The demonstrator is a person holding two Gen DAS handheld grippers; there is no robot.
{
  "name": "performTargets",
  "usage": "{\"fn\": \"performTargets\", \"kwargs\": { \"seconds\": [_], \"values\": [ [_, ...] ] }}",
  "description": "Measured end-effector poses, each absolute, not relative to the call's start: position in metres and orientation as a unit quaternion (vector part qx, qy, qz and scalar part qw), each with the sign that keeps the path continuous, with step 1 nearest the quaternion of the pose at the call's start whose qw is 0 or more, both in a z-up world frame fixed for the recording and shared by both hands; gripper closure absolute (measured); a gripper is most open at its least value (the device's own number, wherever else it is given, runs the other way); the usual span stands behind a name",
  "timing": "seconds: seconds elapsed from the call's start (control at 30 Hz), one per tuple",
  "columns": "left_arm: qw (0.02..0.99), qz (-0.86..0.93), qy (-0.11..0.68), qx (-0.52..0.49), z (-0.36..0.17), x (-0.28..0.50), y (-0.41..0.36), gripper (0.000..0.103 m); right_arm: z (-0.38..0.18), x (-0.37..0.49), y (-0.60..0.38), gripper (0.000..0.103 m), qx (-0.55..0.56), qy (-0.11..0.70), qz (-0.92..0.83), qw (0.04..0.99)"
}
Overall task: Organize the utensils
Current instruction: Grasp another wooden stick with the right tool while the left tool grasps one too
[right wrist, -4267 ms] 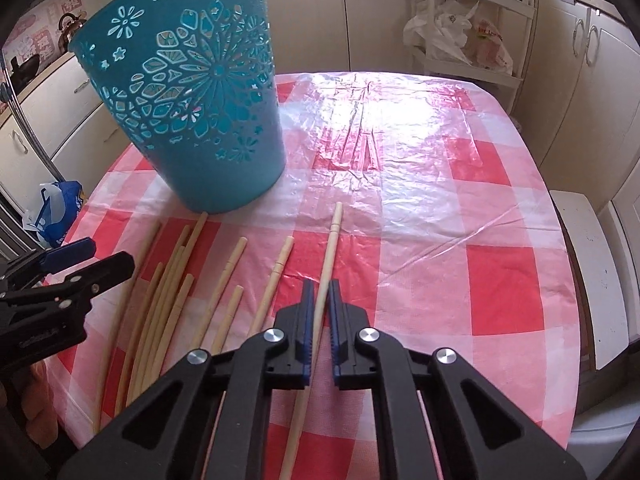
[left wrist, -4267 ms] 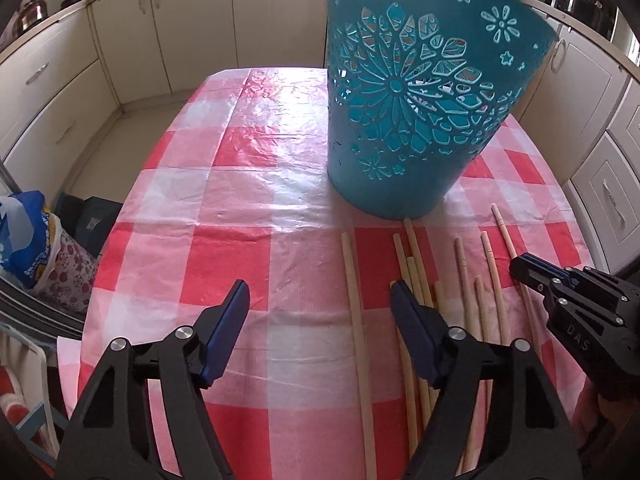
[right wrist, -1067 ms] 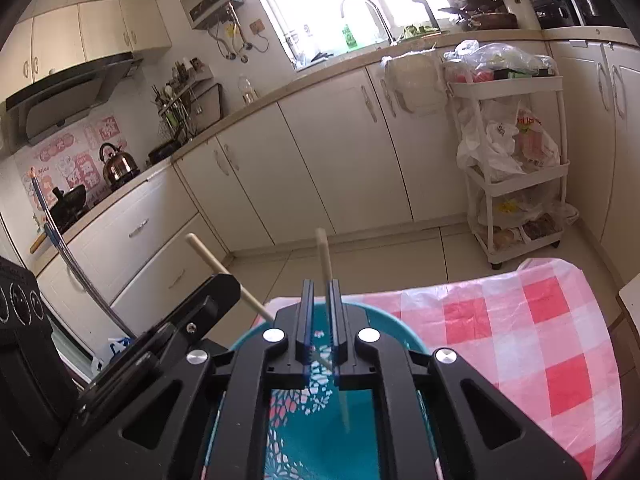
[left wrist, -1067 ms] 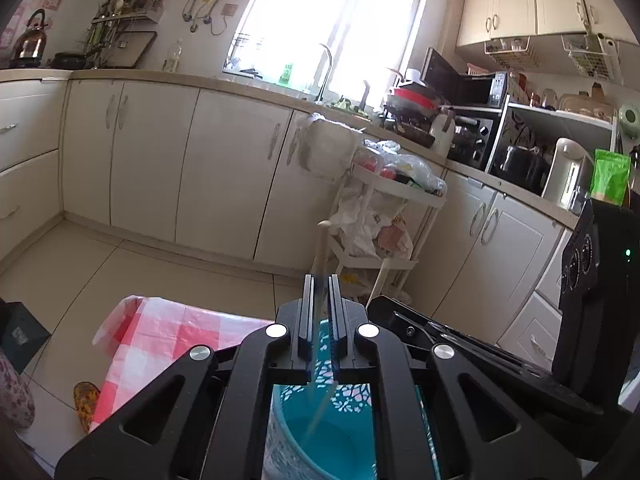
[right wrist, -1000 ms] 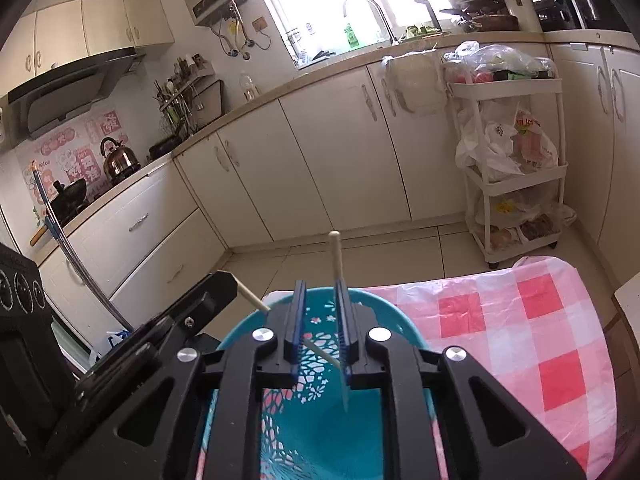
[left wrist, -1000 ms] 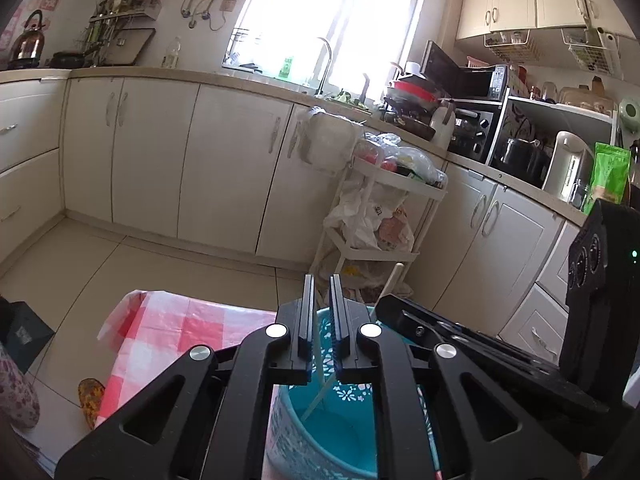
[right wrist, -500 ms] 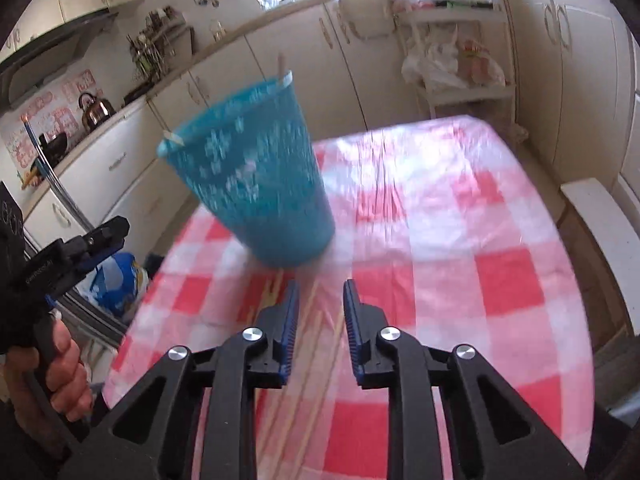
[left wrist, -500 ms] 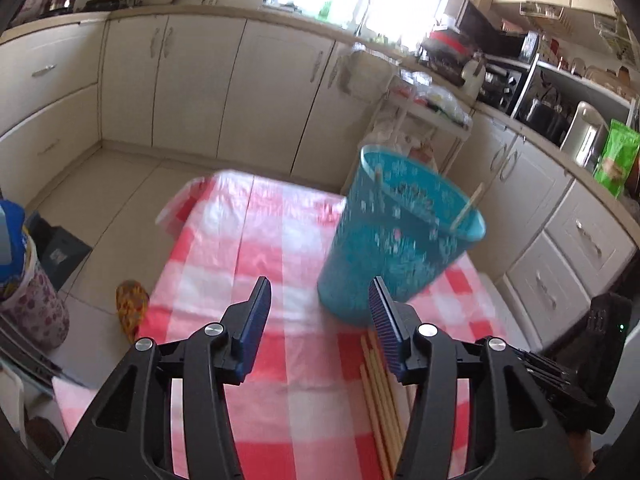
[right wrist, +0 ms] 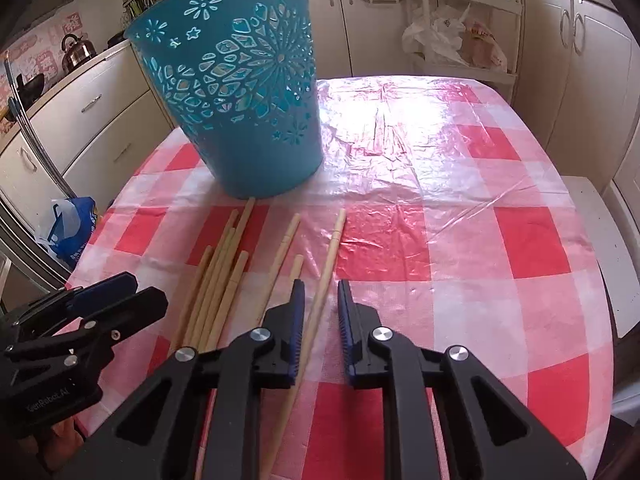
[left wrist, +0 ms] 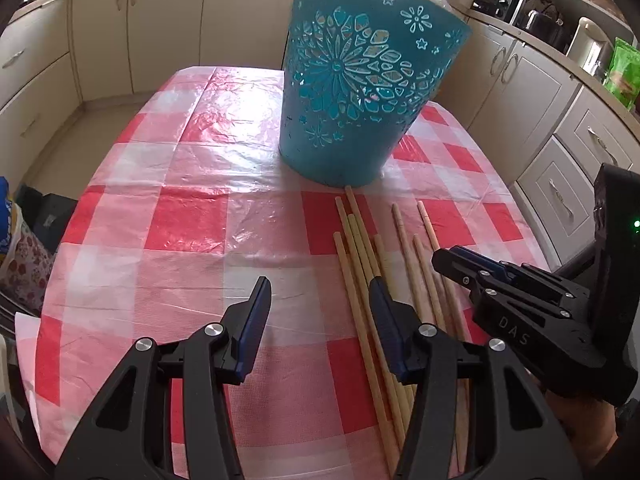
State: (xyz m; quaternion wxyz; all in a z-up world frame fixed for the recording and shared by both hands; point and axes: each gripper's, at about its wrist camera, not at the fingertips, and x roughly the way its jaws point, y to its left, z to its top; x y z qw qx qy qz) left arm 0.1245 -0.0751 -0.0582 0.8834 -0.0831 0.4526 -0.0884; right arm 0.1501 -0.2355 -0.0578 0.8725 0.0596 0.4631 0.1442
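A teal cut-out basket [left wrist: 360, 92] [right wrist: 240, 100] stands on the red-and-white checked tablecloth [left wrist: 192, 208]. Several long wooden chopsticks [left wrist: 360, 272] [right wrist: 220, 280] lie side by side in front of it. My left gripper [left wrist: 318, 308] is open and empty, low over the cloth just left of the sticks; its right finger overlaps the leftmost ones. My right gripper [right wrist: 320, 312] is open with one chopstick [right wrist: 326, 268] lying between its fingers on the cloth. Each gripper shows in the other's view, the right [left wrist: 520, 308] and the left [right wrist: 80, 320].
Cream kitchen cabinets [left wrist: 100, 32] ring the table. A white trolley with bags [right wrist: 452, 32] stands behind it. A blue bag [right wrist: 68, 224] sits on the floor at the left. The table edge curves close on both sides.
Both grippers were shut on chopsticks above the basket; they let them go into it, opened, and came down to the table over the remaining sticks.
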Motion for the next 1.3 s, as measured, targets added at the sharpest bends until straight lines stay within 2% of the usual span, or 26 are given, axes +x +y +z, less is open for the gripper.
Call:
{"fn": "performTargets", "kwargs": {
  "seconds": [0.4,0.47,0.6,0.67,0.93,1.3],
  "values": [
    [0.884,-0.075,0.460,-0.029,-0.063,0.129,-0.092,0.057,-0.058,0.142,-0.241,0.089,0.040,0.467,0.150,0.871],
    [0.885,-0.077,0.460,-0.015,-0.064,0.130,-0.097,0.061,-0.057,0.141,-0.241,0.089,0.037,0.468,0.152,0.870],
    [0.883,-0.090,0.461,-0.003,-0.064,0.131,-0.100,0.090,-0.057,0.142,-0.245,0.089,0.036,0.470,0.153,0.868],
    [0.880,-0.102,0.464,-0.001,-0.065,0.133,-0.100,0.095,-0.057,0.142,-0.246,0.089,0.038,0.471,0.153,0.868],
    [0.862,-0.186,0.468,0.051,-0.063,0.148,-0.100,0.098,-0.057,0.146,-0.250,0.091,0.043,0.481,0.160,0.861],
    [0.867,-0.123,0.482,-0.010,-0.065,0.149,-0.086,0.098,-0.057,0.157,-0.238,0.093,0.013,0.481,0.158,0.862]
  ]
}}
